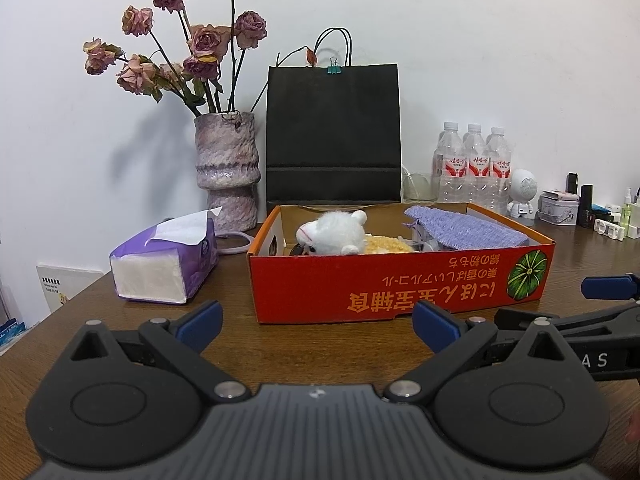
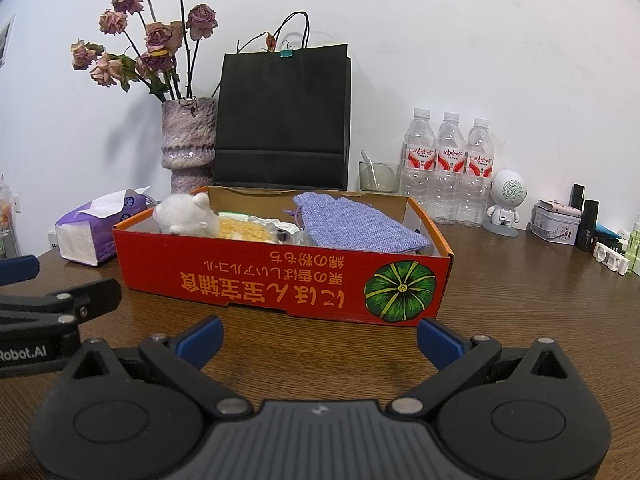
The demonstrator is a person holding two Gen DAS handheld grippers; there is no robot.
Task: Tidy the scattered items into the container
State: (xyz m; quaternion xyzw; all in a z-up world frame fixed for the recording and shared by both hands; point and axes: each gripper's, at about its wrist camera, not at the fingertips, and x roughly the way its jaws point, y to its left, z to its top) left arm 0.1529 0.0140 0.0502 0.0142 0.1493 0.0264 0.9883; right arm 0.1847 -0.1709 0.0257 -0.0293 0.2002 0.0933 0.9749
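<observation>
Two grippers, left (image 1: 316,326) and right (image 2: 319,338), hovered spread and empty before the red box (image 2: 256,280) on the wooden table (image 2: 520,300); inside lay a white plush toy (image 2: 186,216) and a purple pouch (image 2: 356,224), side by side.

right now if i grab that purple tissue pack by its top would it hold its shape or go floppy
The tissue pack would probably sag: its wrapper looks like soft film, already torn open. It seems light for its bulk. The loose sheet poking out would likely pull free alone.

Red box (image 2: 248,280) with green pumpkin print; lilac woven pouch (image 2: 360,224).
</observation>
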